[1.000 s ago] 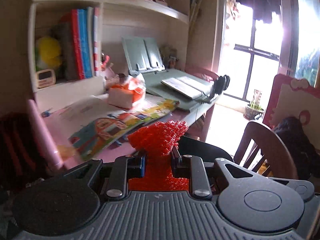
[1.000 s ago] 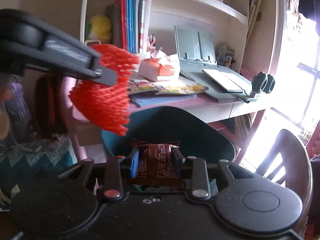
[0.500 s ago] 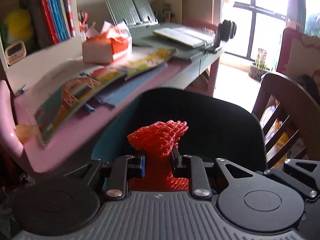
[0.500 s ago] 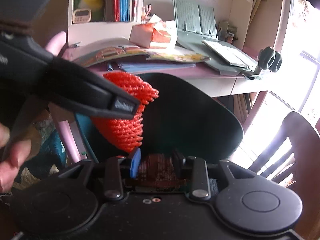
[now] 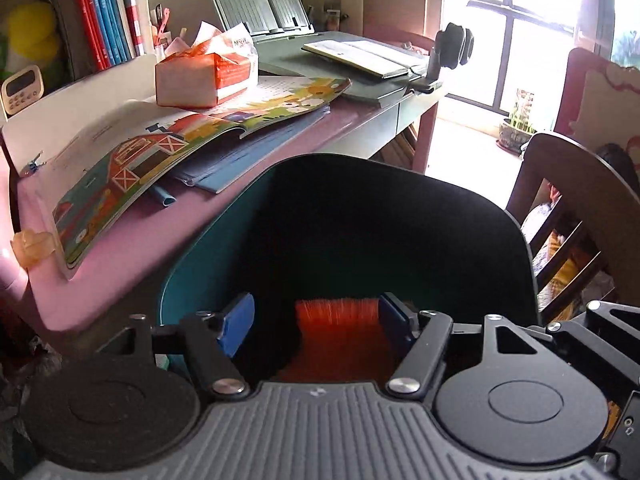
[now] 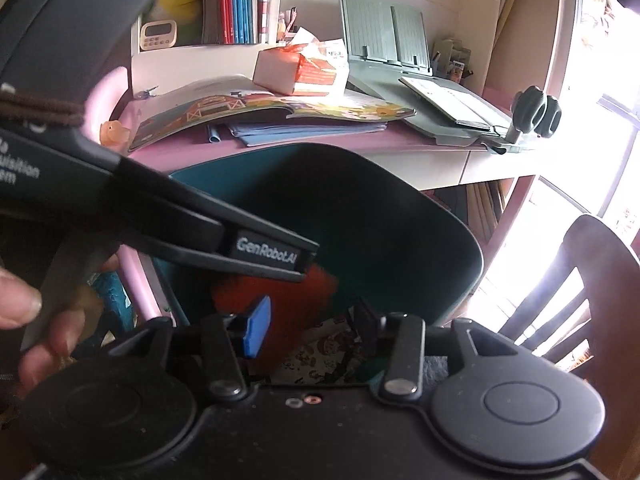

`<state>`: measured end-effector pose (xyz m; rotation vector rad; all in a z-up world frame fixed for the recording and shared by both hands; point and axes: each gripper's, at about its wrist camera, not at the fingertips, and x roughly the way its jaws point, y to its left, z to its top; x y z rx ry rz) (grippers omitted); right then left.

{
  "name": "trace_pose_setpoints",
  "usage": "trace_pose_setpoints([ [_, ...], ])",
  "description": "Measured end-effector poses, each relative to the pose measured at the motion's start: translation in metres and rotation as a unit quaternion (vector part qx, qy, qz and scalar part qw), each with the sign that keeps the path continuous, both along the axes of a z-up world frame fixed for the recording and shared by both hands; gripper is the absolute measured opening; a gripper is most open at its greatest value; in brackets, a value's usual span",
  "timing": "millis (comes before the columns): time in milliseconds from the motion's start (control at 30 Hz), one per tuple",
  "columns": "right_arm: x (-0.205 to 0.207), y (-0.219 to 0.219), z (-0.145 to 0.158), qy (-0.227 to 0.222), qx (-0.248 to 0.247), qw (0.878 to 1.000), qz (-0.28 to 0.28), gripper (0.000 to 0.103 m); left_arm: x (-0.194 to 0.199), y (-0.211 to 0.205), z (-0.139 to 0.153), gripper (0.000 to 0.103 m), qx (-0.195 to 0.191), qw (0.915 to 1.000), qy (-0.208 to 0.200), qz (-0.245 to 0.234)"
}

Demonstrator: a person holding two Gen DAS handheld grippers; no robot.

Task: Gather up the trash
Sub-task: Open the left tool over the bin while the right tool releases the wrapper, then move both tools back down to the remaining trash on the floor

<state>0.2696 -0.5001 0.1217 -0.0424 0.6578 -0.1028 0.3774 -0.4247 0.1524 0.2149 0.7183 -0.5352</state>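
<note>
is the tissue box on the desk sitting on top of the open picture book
Yes, in the left wrist view the orange and white tissue box rests on the far page of the open picture book on the pink desk.

White lettering reading "GenRobot.AI" stands on the side of the left gripper (image 6: 276, 258), near its tip. Further back along the same black body (image 6: 24, 168) run cut-off white letters, only "uisition" legible. The print on the tissue box (image 5: 204, 76) is too blurred to read.

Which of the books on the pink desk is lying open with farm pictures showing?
The big picture book at the desk's near end, barn artwork facing up; the other open book rests on the grey reading stand.
</note>
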Motion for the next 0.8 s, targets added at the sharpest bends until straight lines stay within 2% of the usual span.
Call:
trace_pose_setpoints([
  [67,-0.003,0.001,0.002,-0.002,-0.001,1.000,0.000,0.050,-0.004,0.002,0.004,0.070,-0.005,1.0000,0.002,0.000],
  [167,-0.012,0.004,0.009,-0.013,0.004,1.000,0.003,0.054,-0.013,0.008,0.011,0.079,-0.010,0.9999,-0.008,0.000],
  [467,-0.043,0.022,0.035,-0.039,0.007,0.999,0.016,0.059,-0.044,0.042,0.041,0.080,-0.028,0.9992,-0.027,0.012],
  [800,-0.080,0.058,0.051,-0.052,0.030,0.996,0.061,0.060,-0.086,0.109,0.058,0.081,-0.042,0.9978,-0.038,0.036],
])
